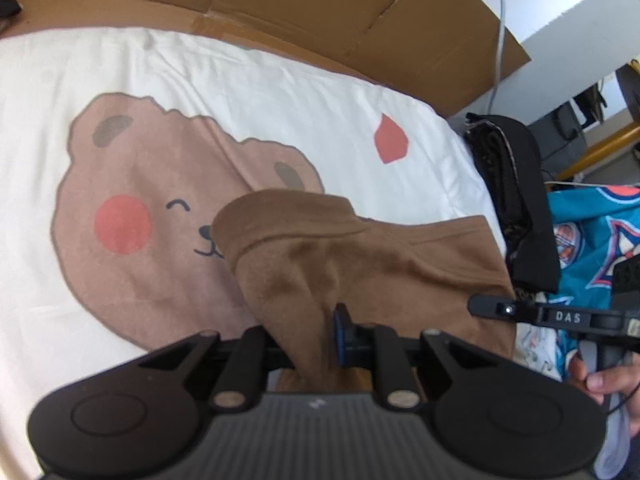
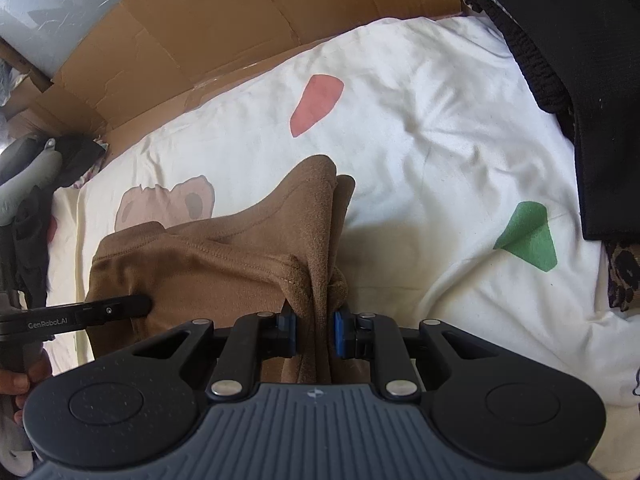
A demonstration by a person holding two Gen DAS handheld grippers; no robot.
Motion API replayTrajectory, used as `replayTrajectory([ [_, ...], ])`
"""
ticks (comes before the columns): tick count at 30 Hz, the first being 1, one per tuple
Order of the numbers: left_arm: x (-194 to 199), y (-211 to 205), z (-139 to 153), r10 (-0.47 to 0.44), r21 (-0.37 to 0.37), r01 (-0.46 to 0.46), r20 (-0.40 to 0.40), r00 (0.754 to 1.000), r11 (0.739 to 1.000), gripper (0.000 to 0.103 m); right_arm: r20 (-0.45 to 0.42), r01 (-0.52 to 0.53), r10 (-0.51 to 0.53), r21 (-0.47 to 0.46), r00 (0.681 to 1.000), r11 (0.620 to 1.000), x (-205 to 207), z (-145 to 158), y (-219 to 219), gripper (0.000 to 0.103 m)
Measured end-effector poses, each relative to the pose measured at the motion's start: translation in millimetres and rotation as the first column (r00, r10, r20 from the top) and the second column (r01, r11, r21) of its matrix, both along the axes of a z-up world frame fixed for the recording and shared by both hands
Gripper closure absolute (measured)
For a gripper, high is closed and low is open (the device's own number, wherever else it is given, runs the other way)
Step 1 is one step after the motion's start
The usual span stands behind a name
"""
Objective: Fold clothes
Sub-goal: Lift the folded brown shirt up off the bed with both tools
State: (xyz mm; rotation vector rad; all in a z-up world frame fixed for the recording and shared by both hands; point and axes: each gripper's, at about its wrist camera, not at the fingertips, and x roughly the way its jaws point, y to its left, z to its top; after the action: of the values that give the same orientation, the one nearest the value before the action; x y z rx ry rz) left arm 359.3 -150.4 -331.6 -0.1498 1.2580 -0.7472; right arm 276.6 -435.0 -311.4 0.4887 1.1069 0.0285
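Overhead, brown garment (image 2: 224,264) bunched between both claws, left claw (image 1: 316,340) and right claw (image 2: 314,334) each clamped on its fabric

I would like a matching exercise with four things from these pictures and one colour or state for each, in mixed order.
Things:
1. brown garment
2. bedsheet
3. cardboard
4. dark clothes

States:
A. flattened, behind the bed
B. gripped by both claws
C. piled at the right edge
D. white, with a bear print

Pairs: 1-B, 2-D, 3-A, 4-C. The left claw and the right claw both pinch the garment.
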Motion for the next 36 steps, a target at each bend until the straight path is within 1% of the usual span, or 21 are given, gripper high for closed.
replayTrajectory([
  [2, -4.6, -2.2, 7.5, -0.003, 0.021, 0.002, 0.025, 1.0, 1.0, 0.088, 0.02, -0.009, 0.009, 0.002, 1.0, 1.0, -4.2, 5.9, 3.1, 0.087],
  [3, -6.8, -2.6, 11.7, -0.002, 0.025, 0.001, 0.038, 0.999, 1.0, 0.088, 0.03, -0.024, 0.024, -0.013, 0.999, 1.0, -5.9, 11.5, 5.4, 0.087],
  [6, -17.0, -0.3, 29.0, 0.032, 0.009, -0.033, 0.064, 0.997, 0.999, 0.089, 0.057, -0.062, 0.065, -0.055, 0.996, 0.997, -11.6, 30.8, 10.9, 0.087],
  [8, -29.8, 1.4, 49.4, 0.041, 0.02, -0.043, 0.101, 0.994, 0.999, 0.089, 0.076, -0.067, 0.072, -0.068, 0.994, 0.995, -17.5, 46.2, 14.0, 0.087],
  [12, -52.5, 7.6, 86.7, 0.095, 0.042, -0.102, 0.138, 0.986, 0.994, 0.089, 0.119, -0.074, 0.084, -0.087, 0.989, 0.993, -34.0, 78.1, 24.1, 0.087],
  [16, -75.9, 12.0, 122.6, 0.121, 0.055, -0.134, 0.182, 0.976, 0.989, 0.089, 0.155, -0.076, 0.091, -0.096, 0.984, 0.992, -55.3, 109.4, 32.4, 0.087],
  [22, -103.5, 23.3, 173.2, 0.151, 0.048, -0.166, 0.224, 0.963, 0.985, 0.089, 0.223, -0.077, 0.101, -0.113, 0.97, 0.991, -87.6, 162.6, 37.1, 0.087],
  [28, -128.7, 27.7, 242.2, 0.128, 0.017, -0.142, 0.338, 0.932, 0.99, 0.089, 0.332, -0.072, 0.119, -0.15, 0.936, 0.986, -113.9, 222.8, 42.8, 0.087],
  [32, -139.5, 33.5, 280.7, 0.141, -0.022, -0.144, 0.391, 0.909, 0.989, 0.089, 0.397, -0.069, 0.134, -0.173, 0.908, 0.983, -128.0, 261.6, 43.9, 0.087],
  [36, -144.7, 30.5, 312.2, 0.136, -0.044, -0.13, 0.433, 0.891, 0.991, 0.089, 0.452, -0.068, 0.155, -0.203, 0.879, 0.977, -139.6, 297.8, 43.1, 0.087],
])
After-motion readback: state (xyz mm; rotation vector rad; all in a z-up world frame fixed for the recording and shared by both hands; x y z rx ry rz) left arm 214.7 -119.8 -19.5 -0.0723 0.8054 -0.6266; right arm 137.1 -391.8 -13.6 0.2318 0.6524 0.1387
